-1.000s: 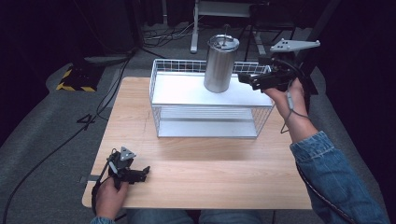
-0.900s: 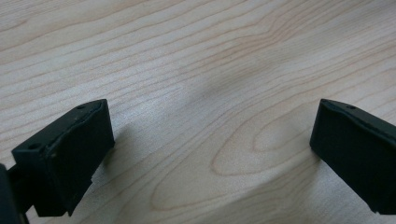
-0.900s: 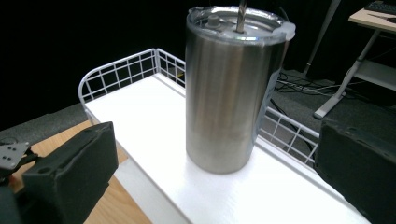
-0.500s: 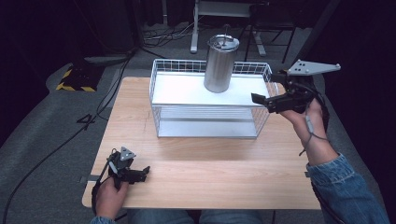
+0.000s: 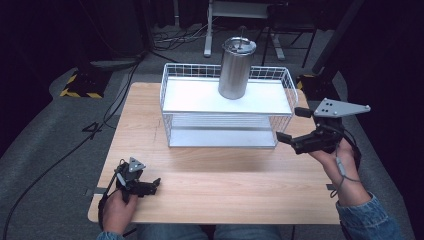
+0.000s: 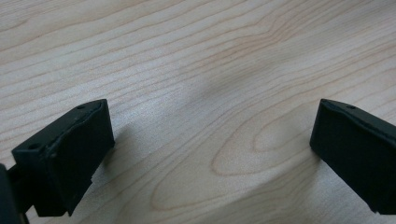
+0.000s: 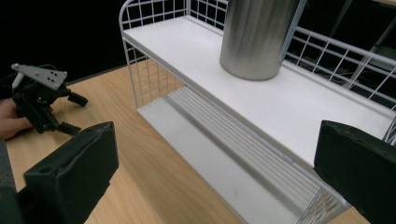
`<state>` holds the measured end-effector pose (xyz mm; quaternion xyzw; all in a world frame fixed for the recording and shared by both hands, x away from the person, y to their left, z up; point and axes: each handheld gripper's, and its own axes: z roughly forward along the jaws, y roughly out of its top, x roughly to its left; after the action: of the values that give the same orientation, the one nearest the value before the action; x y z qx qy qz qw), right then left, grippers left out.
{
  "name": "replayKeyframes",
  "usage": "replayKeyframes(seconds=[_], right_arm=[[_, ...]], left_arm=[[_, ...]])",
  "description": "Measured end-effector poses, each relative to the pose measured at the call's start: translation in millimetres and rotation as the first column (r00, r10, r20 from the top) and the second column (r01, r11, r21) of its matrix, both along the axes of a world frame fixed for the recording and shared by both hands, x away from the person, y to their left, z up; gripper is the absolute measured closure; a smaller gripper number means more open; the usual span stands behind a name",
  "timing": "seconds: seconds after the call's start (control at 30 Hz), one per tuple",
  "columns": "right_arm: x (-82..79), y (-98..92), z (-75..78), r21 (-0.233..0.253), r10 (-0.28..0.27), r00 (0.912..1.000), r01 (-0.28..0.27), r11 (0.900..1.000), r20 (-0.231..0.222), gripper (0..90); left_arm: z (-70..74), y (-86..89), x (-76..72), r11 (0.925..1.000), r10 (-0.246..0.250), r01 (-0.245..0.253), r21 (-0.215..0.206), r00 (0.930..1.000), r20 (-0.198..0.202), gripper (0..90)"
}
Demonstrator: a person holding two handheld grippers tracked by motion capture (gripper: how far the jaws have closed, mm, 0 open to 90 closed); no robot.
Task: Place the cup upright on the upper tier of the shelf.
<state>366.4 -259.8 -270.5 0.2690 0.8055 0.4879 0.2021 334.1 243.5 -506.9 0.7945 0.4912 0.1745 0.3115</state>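
we see the steel canister upright on the white wire rack's top shelf. our right hand-held gripper hangs beside the rack's right end, jaws apart, empty. our left hand-held gripper rests on the table, jaws apart.

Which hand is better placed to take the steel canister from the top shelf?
Probably the right gripper: it hangs open beside the rack, nearer the steel canister.

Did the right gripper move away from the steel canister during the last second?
Yes. The right gripper was beside the steel canister on the wire rack; now it is nearer the person, by the rack's front right corner, open.
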Motion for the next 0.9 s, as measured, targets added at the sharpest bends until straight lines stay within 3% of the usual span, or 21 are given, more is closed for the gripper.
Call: replayKeyframes(seconds=[0.17, 0.3, 0.57, 0.9], right_arm=[[-9.4, -2.9, -17.9, -0.021, -0.009, 0.9999, 0.008, 1.0, -0.015, 1.0], [-14.1, -2.1, -40.0, -0.036, 0.007, 0.9992, -0.008, 0.999, -0.038, 7.2], [-14.9, 0.6, -82.3, -0.023, 0.015, 0.9937, -0.018, 1.0, -0.111, 7.2], [-18.2, 5.3, -130.7, -0.073, -0.002, 0.9882, -0.009, 0.997, -0.153, 7.3]], left_arm=[[0.0, 0.0, 0.0, 1.0, 0.0, 0.0, 0.0, 1.0, 0.0, 0.1], [0.0, 0.0, 0.0, 1.0, 0.0, 0.0, 0.0, 1.0, 0.0, 0.0], [-0.1, -0.1, 0.0, 1.0, 0.001, -0.001, 0.0, 1.0, 0.002, 0.0], [0.0, 0.0, 0.0, 1.0, 0.0, 0.0, 0.0, 1.0, 0.0, 0.0]])
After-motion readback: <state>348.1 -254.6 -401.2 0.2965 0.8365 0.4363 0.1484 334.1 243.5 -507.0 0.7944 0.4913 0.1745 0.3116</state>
